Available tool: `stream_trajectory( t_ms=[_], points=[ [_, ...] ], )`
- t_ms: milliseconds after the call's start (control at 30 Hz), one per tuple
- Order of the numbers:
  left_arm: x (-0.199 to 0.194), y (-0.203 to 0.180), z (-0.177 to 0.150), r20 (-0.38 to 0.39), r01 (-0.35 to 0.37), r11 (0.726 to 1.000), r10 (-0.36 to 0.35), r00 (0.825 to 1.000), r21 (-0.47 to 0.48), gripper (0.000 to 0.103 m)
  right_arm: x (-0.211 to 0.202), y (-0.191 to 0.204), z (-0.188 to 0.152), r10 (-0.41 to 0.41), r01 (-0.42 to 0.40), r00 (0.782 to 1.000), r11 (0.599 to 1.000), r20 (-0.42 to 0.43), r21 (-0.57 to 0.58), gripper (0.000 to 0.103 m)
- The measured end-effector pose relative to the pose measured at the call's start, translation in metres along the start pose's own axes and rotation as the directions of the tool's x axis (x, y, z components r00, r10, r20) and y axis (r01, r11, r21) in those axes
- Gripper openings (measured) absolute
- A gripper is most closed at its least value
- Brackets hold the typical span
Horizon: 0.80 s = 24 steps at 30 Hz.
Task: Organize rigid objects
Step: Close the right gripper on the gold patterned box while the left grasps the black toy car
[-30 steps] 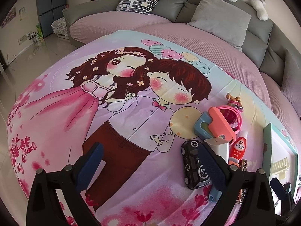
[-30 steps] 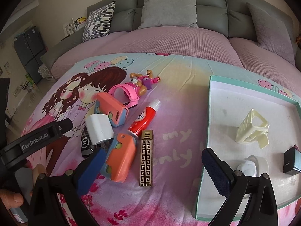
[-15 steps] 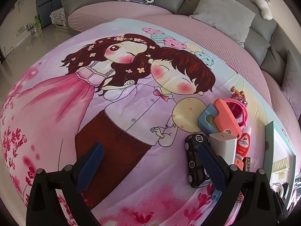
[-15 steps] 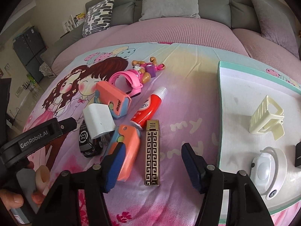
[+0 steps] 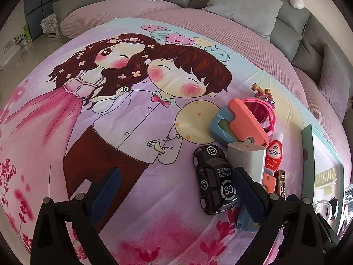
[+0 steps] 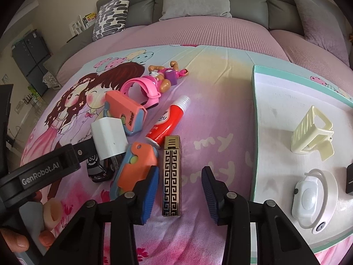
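Closing the right claw (image 6: pixel 179 190) around the gold patterned lighter (image 6: pixel 171 174), pads not yet touching; keeping the left claw (image 5: pixel 174 190) wide beside the black toy car (image 5: pixel 214 180).

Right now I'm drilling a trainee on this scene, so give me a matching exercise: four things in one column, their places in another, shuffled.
Things:
1. hair clip
2. gold lighter
3. white charger
4. toy figure

Places:
A. between the right gripper fingers
B. in the tray
C. farthest along the blanket, beside the pink watch
D. over the toy car

Pairs: 1-B, 2-A, 3-D, 4-C
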<state>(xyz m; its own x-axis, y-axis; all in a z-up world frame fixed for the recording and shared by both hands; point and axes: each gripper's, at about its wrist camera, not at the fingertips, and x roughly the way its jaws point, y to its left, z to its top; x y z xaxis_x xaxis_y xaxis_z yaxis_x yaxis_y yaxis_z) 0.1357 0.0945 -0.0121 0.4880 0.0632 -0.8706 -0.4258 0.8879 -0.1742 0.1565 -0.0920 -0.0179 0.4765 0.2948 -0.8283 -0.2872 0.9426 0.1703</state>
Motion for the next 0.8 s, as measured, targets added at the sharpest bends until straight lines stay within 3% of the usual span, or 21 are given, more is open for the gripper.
stream_trajectory(
  t_ms=[267, 433, 800],
  points=[
    [0.0023, 0.0006, -0.0004, 0.0, 0.003, 1.0, -0.003, 1.0, -0.01, 0.1, 0.0005, -0.0003, -0.0004, -0.002, 0.002, 1.0, 1.0, -0.002, -0.004, 0.043],
    [-0.0018, -0.0016, 0.0, 0.023, -0.047, 0.999, 0.046, 0.999, 0.014, 0.102, 0.0007, 0.0, -0.0004, -0.002, 0.002, 1.0, 1.0, -0.004, -0.006, 0.043],
    [0.0065, -0.0054, -0.0034, 0.0, -0.033, 0.999, 0.033, 0.999, 0.023, 0.102, 0.0034, 0.002, -0.0011, -0.02, 0.02, 1.0, 0.999, -0.006, -0.026, 0.041]
  ],
)
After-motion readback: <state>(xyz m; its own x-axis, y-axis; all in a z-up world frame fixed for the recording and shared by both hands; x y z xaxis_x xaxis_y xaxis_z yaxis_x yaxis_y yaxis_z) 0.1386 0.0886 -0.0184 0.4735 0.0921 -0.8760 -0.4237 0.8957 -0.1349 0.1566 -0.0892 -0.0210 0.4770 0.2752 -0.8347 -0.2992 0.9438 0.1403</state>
